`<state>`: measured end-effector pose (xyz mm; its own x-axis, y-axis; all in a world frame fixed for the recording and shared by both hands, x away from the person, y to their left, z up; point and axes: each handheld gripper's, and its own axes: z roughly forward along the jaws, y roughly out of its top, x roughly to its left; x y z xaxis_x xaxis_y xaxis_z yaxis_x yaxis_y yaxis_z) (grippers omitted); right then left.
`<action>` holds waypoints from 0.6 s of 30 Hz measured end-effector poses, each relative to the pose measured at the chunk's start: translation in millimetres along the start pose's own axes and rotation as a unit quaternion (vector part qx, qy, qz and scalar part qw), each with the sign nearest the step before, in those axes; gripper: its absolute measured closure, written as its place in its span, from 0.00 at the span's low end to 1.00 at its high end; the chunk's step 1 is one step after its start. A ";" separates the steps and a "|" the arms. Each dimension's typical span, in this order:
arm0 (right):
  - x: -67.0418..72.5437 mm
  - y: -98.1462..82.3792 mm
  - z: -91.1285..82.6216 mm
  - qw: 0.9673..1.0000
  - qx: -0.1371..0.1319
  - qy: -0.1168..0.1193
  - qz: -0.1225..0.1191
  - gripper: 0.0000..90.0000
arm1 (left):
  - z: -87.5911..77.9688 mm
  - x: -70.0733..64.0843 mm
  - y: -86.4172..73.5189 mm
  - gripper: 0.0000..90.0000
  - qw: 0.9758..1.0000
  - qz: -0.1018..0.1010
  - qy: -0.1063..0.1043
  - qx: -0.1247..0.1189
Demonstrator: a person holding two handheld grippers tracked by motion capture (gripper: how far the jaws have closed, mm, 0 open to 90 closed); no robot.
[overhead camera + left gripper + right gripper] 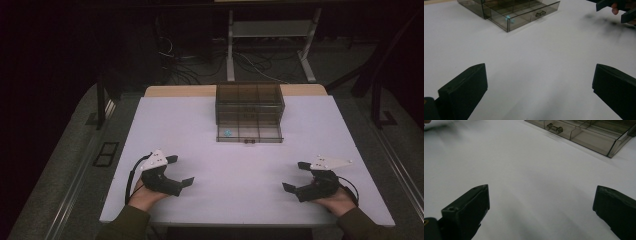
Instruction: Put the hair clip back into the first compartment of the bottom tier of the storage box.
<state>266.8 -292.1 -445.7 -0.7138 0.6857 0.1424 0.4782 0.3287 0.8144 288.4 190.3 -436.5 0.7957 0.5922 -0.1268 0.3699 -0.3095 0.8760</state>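
High view: a white, matte table point(200, 150) is seen, smooth and flat, with a smoked-transparent plastic drawer box point(249, 102) at the far centre. Its lower drawer point(249, 133) is pulled out toward the person, partitioned into compartments. The box is judged rigid, thin-walled and light — likely to slide on the slick tabletop if pushed, and brittle under a hard pinch.

A small knob handle point(554, 127) is set at the middle of the drawer front; that is judged the place to take hold, as the flat glossy walls offer little purchase.

A tiny pale-blue object point(227, 133) is seen in the drawer's left front compartment — shape too small to tell, judged light.

The left gripper point(182, 170) and right gripper point(294, 175) are rested near the table's near edge, well apart from the box, both with jaws spread wide and nothing held.
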 end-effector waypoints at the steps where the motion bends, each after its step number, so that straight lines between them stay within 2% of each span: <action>1: -0.1 0.0 -0.1 1.000 0.000 0.000 0.000 0.00 | -0.7 0.2 -1.0 0.00 1.000 0.001 0.001 0.001; 18: -0.5 -0.2 0.6 1.000 0.002 -0.004 0.001 0.00 | -1.5 -1.9 -7.9 0.00 1.000 -0.002 0.005 0.014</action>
<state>267.4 -292.1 -446.3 -0.7085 0.6918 0.1391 0.4811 0.3294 0.8124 283.2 192.7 -442.5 0.7896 0.6006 -0.1256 0.3862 -0.3274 0.8624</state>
